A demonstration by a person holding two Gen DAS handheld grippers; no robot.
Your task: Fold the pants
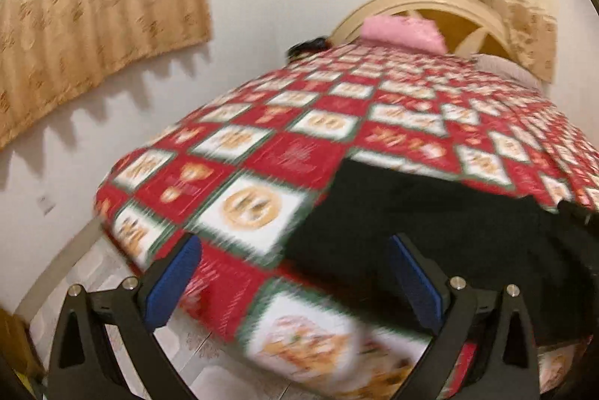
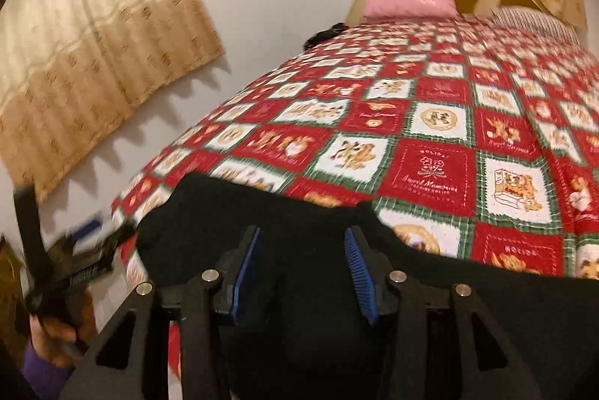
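Both my jaws gape wide, empty, over the pants (image 2: 299, 213) at the bed's (image 2: 430, 123) near edge; a shallow pinch could drop a layer.

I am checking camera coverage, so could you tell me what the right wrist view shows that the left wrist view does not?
Only the right wrist view shows the left gripper in the person's hand, and a striped pillow.

Only the left wrist view shows the tiled floor beside the bed.

Both show the black pants on the red patchwork bedspread, the pink pillow, and open grippers.
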